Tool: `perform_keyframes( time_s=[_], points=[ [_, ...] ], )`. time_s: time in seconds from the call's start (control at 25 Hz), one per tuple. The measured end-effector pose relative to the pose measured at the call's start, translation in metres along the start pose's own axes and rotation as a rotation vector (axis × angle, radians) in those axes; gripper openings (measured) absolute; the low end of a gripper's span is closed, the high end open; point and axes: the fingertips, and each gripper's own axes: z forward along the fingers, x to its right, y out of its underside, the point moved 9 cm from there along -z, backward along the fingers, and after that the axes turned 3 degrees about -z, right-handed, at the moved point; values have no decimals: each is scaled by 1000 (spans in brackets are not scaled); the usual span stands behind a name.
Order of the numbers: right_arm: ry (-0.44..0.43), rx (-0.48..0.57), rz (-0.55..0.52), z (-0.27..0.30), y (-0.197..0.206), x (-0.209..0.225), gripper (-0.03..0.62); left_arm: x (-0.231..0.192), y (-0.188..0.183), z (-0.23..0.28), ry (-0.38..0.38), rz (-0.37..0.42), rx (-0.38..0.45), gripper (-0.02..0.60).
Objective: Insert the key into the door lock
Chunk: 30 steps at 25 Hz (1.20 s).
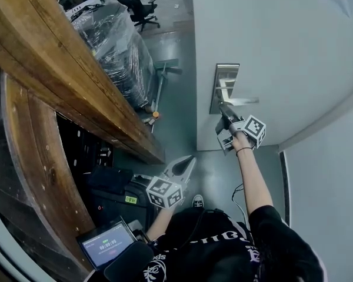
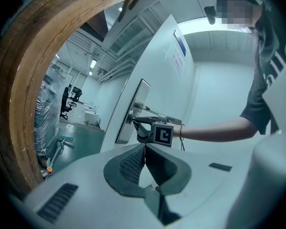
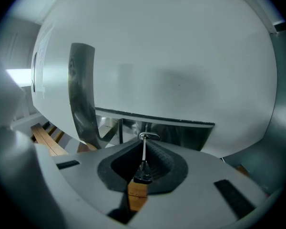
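Room: white door [image 1: 270, 46] on the right, greenish floor [image 1: 176, 69], and a chunky wooden beam [image 1: 59, 69] cutting across the left. A plastic-wrapped stack [image 1: 115, 46] and some office chairs [image 1: 138, 7] sit further back.
Lock: metal lock plate [image 1: 222, 78] on the door, with a lever handle [image 1: 242, 101] sticking out to the right.
Right hand-held gripper [image 1: 226, 119]: up at the lock plate, just under the lever, jaws clamped tight on the key [image 3: 143, 152].
Key: pinched edge-on between the ribbed pads, dark head low in the jaws. The blade points at the shiny metal of the lock, and its far end sits right at that metal in the right gripper view.
Left hand-held gripper [image 2: 144, 152]: held low, well apart from the door and aimed toward it. Its jaws are pressed together with nothing between them.
Hard to tell: no view shows the keyhole, so I can't say if the tip is in, touching or just short. In the head view the key is too small to pick out. A brown block [image 3: 137, 194] under the key head is cut off by the gripper body.
Cut off: a small screen [image 1: 107, 244] at the bottom left, partly covered by something dark.
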Motion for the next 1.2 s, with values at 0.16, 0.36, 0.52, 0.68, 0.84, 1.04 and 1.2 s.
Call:
perform_keyframes(
  time_s=[0.16, 0.36, 0.52, 0.68, 0.84, 1.04, 1.2],
  points=[
    [26, 38, -89, 4, 2, -3, 37, -2, 1, -2, -5, -2, 2, 6],
    [60, -14, -245, -19, 11, -13, 38, 6, 4, -5, -9, -5, 5, 6],
    [74, -107, -354, -69, 34, -16, 38, 15, 9, -9, -17, -18, 15, 6],
    [69, -174, -428, -131, 60, -24, 37, 36, 14, -12, -12, -18, 26, 6],
    [60, -214, -438, -200, 80, -37, 37, 70, 25, -18, -6, -14, 25, 6],
    [91, -239, -485, -281, 96, -44, 37, 123, 51, -28, -8, -29, 15, 6],
    [120, -274, -534, -339, 106, -46, 37, 174, 76, -37, 0, -24, 8, 6]
  ],
)
